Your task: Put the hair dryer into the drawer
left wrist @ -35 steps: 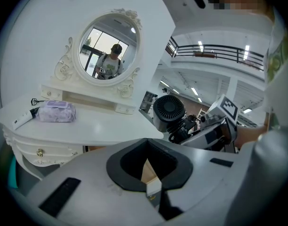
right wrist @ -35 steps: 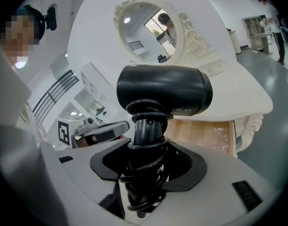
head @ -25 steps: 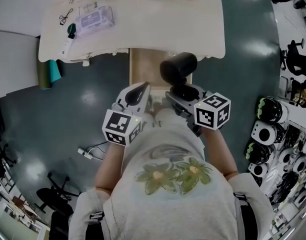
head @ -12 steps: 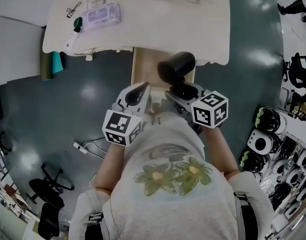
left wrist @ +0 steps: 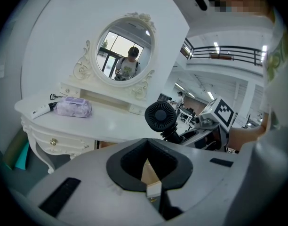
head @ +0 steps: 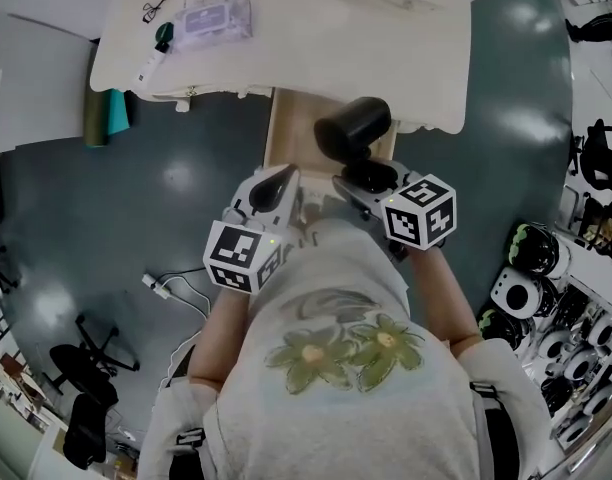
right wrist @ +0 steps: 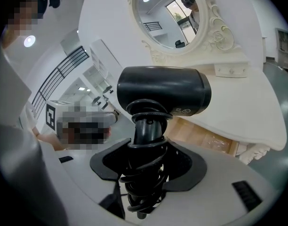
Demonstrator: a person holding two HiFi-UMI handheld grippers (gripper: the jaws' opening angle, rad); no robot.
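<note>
The right tongs (head: 364,176) are clamped on the handle of the hair dryer (head: 353,128). In the right gripper view the black cord is wound in coils round that handle, and both jaws of the right tongs (right wrist: 146,173) press against the coils. The hair dryer (right wrist: 163,91) stands handle down with its barrel level. Its round rear grille faces left toward the left tongs, as the left gripper view shows (left wrist: 160,118). In the head view it is held over the right part of the open drawer (head: 286,133), at the near edge of the white worktop (head: 316,38). It is not lying in the drawer. The drawer is pulled out toward the person, and its bare wooden inside shows below the barrel in the right gripper view (right wrist: 203,132). The left tongs (head: 284,176) are held just to the left of the hair dryer, over the near left part of the drawer. Their jaws are together at the tips with nothing between them (left wrist: 152,187). On the far left of the worktop lie a purple soft pack (head: 216,20) and a white tube with a dark cap (head: 151,58). An oval mirror (left wrist: 125,51) stands at the far side of the worktop.
</note>
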